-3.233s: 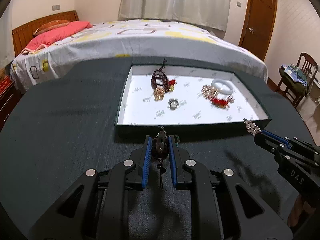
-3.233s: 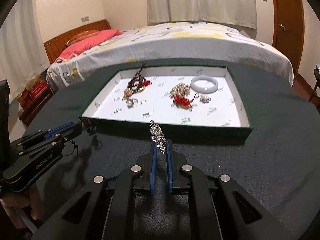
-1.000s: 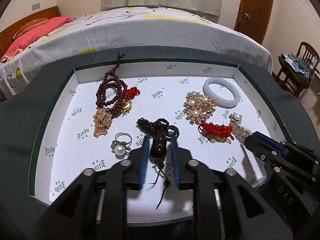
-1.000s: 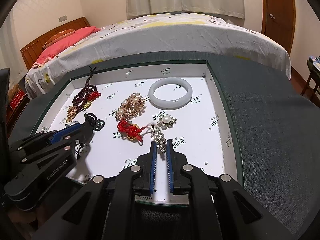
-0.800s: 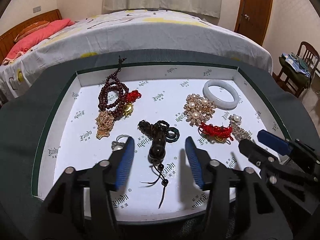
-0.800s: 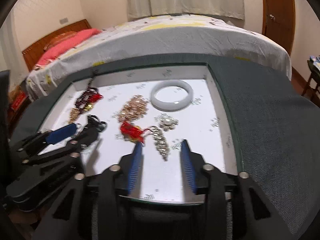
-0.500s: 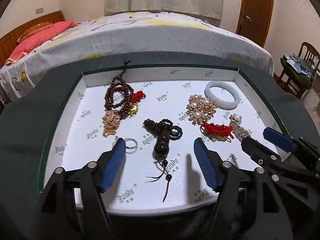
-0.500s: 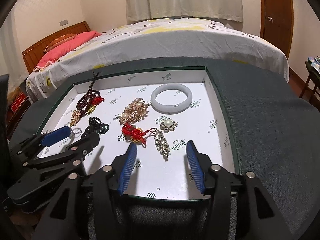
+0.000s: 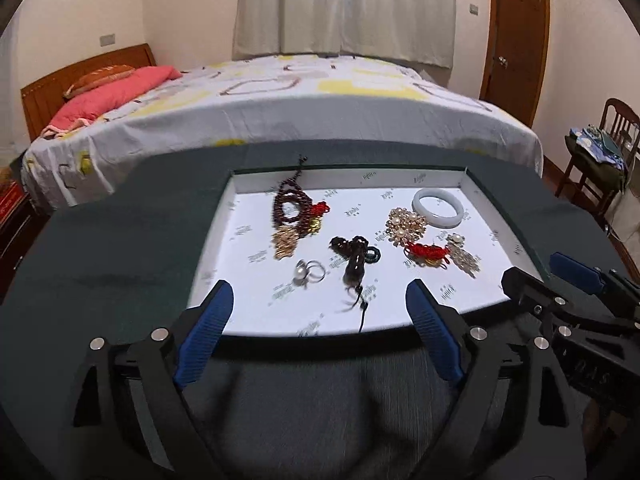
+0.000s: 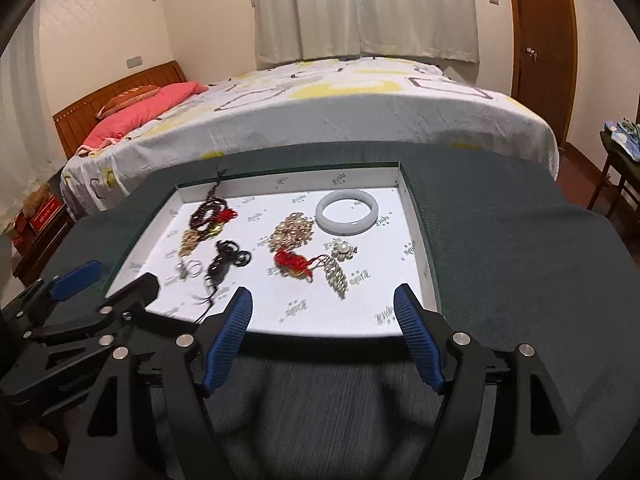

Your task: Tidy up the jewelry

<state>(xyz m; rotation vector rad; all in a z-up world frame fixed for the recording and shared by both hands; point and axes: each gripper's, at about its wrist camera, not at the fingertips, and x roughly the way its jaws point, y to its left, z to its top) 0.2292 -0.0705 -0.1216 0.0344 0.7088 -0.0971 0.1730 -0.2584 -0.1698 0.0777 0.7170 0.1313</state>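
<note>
A white-lined tray [image 9: 240, 216] [image 10: 416, 240] lies on the dark green table. In it are a dark bead pendant with cord [image 9: 354, 264] [image 10: 220, 266], a crystal drop piece [image 9: 464, 258] [image 10: 336, 274], a pearl ring [image 9: 308, 272], a red-brown bead string [image 9: 290, 204], a pearl brooch [image 9: 404, 224], a red knot charm [image 9: 426, 252] and a white bangle [image 9: 438, 208] [image 10: 346, 212]. My left gripper [image 9: 318, 330] is open and empty at the tray's near edge. My right gripper [image 10: 322, 328] is open and empty, also at the near edge.
A bed [image 9: 280, 96] with a pink pillow stands beyond the table. A wooden door [image 9: 516, 40] and a chair [image 9: 600, 152] with clothes are at the right. The right gripper shows in the left wrist view [image 9: 552, 280]; the left one shows in the right wrist view [image 10: 104, 284].
Both grippers opened and let go of the dark pendant and the crystal piece, which now lie in the tray. Both grippers have drawn back toward the tray's near edge.
</note>
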